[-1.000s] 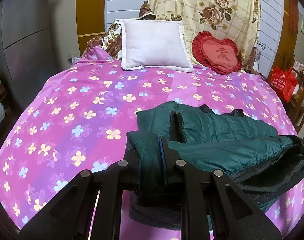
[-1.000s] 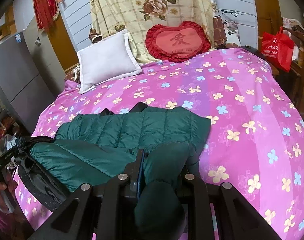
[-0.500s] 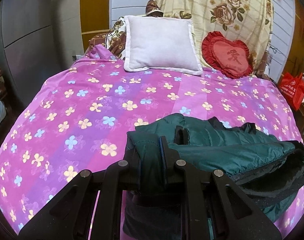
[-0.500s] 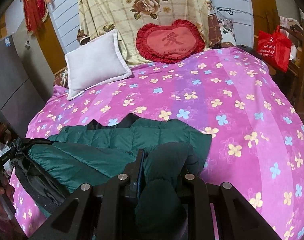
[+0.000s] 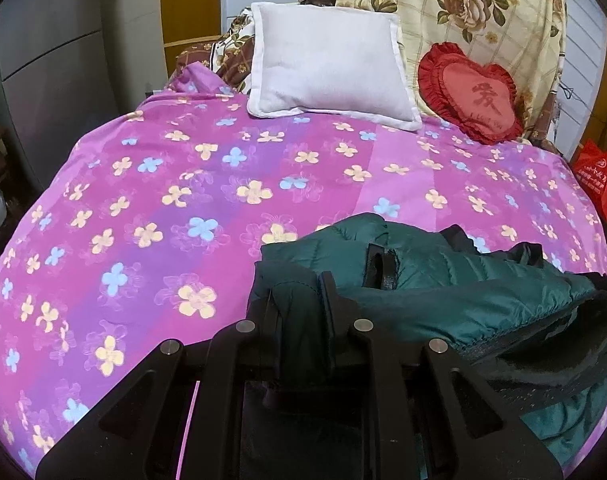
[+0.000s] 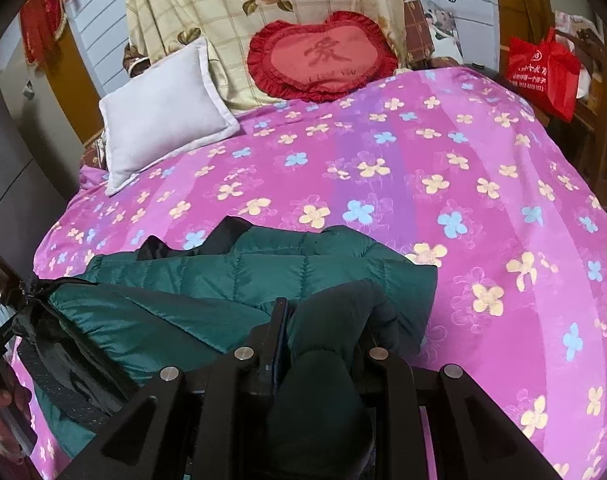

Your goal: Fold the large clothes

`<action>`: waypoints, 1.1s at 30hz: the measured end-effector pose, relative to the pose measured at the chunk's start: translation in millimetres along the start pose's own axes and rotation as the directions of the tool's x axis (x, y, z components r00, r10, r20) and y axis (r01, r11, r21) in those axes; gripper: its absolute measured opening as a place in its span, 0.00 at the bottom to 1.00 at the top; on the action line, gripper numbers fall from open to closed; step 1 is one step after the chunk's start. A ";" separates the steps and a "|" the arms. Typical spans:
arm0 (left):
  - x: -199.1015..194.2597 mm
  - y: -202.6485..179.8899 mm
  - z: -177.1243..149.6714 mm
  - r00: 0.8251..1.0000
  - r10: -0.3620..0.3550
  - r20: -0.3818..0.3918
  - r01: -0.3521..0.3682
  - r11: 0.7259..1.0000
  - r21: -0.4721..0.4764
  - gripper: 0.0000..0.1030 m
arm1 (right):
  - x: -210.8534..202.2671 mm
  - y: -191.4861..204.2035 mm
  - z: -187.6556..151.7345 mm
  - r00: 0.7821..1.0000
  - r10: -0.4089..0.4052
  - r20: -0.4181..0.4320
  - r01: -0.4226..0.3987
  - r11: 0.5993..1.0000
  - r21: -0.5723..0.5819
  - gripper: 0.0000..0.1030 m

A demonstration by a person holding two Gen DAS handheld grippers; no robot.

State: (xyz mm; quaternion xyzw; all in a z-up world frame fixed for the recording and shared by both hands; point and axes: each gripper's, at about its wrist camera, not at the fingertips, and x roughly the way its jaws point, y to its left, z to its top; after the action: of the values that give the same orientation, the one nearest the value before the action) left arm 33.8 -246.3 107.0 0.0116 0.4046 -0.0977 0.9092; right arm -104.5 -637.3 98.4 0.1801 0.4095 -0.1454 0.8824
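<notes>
Left wrist view, item one: your left gripper (image 5: pixel 299 300), fingers pinched nearly together on a bunched fold of the green padded jacket (image 5: pixel 443 280). The jacket spreads from the fingers toward 3 o'clock over the near edge of the pink flowered bedspread (image 5: pixel 183 184), its dark lining showing at 4 o'clock. A black pocket opening sits at 1 o'clock from the grip.

Item two, same view: white pillow (image 5: pixel 327 64) at 12 o'clock and red heart cushion (image 5: pixel 471 92) at 1 o'clock, both propped at the head of the bed. Both fill more of the view than a second ago, and the far jacket layer has crumpled closer to your fingers.

Right wrist view, item three: your right gripper (image 6: pixel 319 320), jaws narrow and clamped on a rounded wad of the green padded jacket (image 6: pixel 263 268), which bulges up between the fingers. The garment runs from there toward 9 o'clock, where your other hand (image 6: pixel 3 420) shows at the frame edge. The quilted panel beyond the fingers looks shorter and more gathered than a second earlier.

Item four: red bag (image 6: pixel 543 72) at 2 o'clock, off the bed; white pillow (image 6: pixel 163 116) at 10 o'clock; red heart cushion (image 6: pixel 323 56) at 12 o'clock.
</notes>
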 end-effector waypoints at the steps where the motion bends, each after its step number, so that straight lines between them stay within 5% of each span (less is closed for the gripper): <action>1: 2.3 0.7 -0.1 1.000 -0.005 0.001 0.005 1.000 -0.007 0.16 | 3.5 -0.5 0.4 1.000 -0.002 -0.004 0.002 1.000 0.001 0.19; 7: 11.6 14.7 2.7 0.995 -0.095 0.005 0.095 0.990 -0.107 0.17 | 18.6 -0.9 1.1 1.000 -0.017 -0.019 0.018 1.000 0.013 0.19; 12: -7.2 36.4 8.0 0.970 -0.237 0.048 0.241 0.948 -0.209 0.25 | 20.5 -2.4 0.5 1.000 -0.012 -0.024 0.012 1.000 0.028 0.20; 16: -41.8 52.2 14.5 0.958 -0.239 0.158 0.271 0.934 -0.234 0.67 | 20.7 -1.9 0.1 1.000 -0.014 -0.024 0.015 0.999 0.048 0.22; 21: -80.9 56.7 17.8 0.936 -0.246 0.252 0.296 0.937 -0.185 0.72 | 19.9 0.3 1.4 1.000 -0.008 -0.018 0.009 0.996 0.087 0.30; 25: -86.1 34.5 5.9 0.948 -0.240 0.208 0.263 0.961 -0.091 0.72 | 9.2 -1.2 4.4 0.999 0.045 0.019 -0.047 0.991 0.129 0.40; 29: -64.5 8.1 -14.1 0.967 -0.223 0.126 0.229 0.973 -0.036 0.72 | -10.3 0.1 9.5 0.987 0.140 0.079 -0.151 0.977 0.153 0.67; 33: -38.0 -7.0 -26.1 0.985 -0.164 0.057 0.166 0.986 -0.019 0.72 | -30.1 2.0 16.9 0.976 0.185 0.117 -0.203 0.967 0.158 0.69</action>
State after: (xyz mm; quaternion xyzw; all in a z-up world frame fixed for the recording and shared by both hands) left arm -11.5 -244.2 117.9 -0.0353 0.3800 -0.1682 0.9089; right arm -111.1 -639.6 132.3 0.2857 0.3307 -0.1014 0.8937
